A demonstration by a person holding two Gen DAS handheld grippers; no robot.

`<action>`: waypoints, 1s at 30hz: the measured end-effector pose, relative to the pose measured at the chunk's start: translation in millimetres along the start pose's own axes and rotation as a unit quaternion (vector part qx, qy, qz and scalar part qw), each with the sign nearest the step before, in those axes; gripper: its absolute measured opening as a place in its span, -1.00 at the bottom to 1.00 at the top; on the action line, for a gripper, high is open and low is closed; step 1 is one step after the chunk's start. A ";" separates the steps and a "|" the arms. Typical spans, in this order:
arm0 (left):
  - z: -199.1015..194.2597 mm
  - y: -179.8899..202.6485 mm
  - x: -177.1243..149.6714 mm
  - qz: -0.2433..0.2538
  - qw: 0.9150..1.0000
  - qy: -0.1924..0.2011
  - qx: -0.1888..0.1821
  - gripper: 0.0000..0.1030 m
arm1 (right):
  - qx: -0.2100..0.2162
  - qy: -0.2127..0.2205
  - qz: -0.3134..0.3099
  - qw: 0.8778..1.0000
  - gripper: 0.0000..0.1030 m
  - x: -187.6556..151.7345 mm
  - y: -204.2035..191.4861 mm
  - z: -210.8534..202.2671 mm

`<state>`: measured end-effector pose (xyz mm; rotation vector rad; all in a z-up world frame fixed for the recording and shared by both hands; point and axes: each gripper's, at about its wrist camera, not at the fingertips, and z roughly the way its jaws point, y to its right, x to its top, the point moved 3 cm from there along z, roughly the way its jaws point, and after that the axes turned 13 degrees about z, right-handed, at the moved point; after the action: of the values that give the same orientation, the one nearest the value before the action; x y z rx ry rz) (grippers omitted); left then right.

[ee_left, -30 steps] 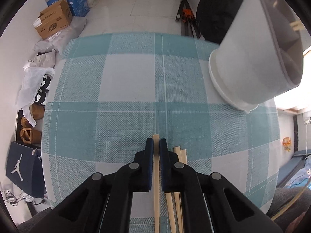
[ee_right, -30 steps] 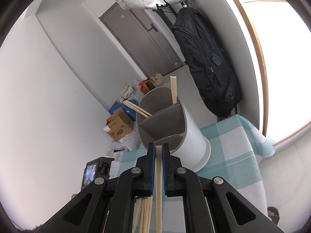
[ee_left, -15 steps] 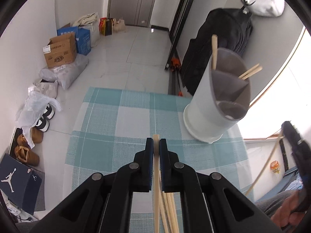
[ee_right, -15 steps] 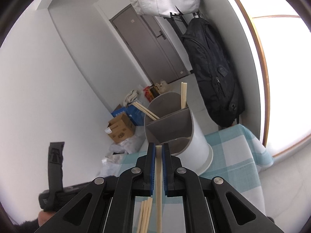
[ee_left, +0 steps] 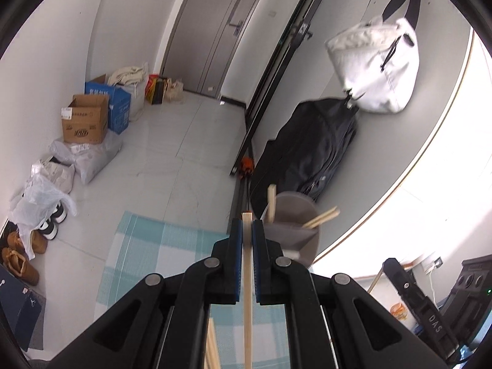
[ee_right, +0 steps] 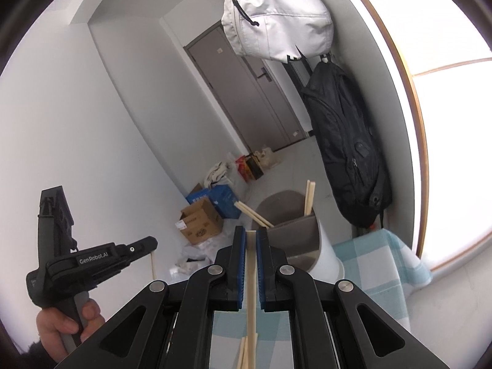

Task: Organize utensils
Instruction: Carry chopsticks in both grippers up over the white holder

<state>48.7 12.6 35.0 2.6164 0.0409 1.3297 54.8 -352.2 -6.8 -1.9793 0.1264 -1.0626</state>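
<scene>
Both pinching one chopstick each — left gripper (ee_left: 245, 227), right gripper (ee_right: 251, 237); could snag the holder (ee_right: 303, 240) rim, slip, drop.

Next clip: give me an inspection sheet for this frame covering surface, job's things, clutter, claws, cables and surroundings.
Surface: checked cloth on the table.
Job's things: divided holder with chopsticks in two compartments; loose chopsticks on the cloth.
Clutter: nothing seen on the table.
Claws: left claw shut on a chopstick; right claw shut on another.
Cables: nothing seen on the table.
Surroundings: boxes, shoes, black backpack, white bag, door.
</scene>
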 end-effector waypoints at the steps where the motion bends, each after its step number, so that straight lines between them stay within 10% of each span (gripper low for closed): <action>1: -2.7 0.1 5.8 -0.001 1.000 0.008 -0.001 -0.96 | 0.002 0.004 -0.001 1.000 -0.88 6.7 -3.3 -2.1; 16: -7.8 21.7 85.3 0.015 0.993 0.115 -0.004 -0.96 | 0.021 0.067 -0.031 0.997 -0.88 98.1 -46.5 16.8; 30: 71.1 17.1 113.8 0.027 0.990 0.136 0.023 -0.96 | -0.002 0.103 -0.055 0.993 -0.88 141.8 -31.5 92.5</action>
<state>172.0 -2.9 88.3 2.4685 0.0432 1.7164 202.0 -336.7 81.2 -1.8934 0.1305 -1.3387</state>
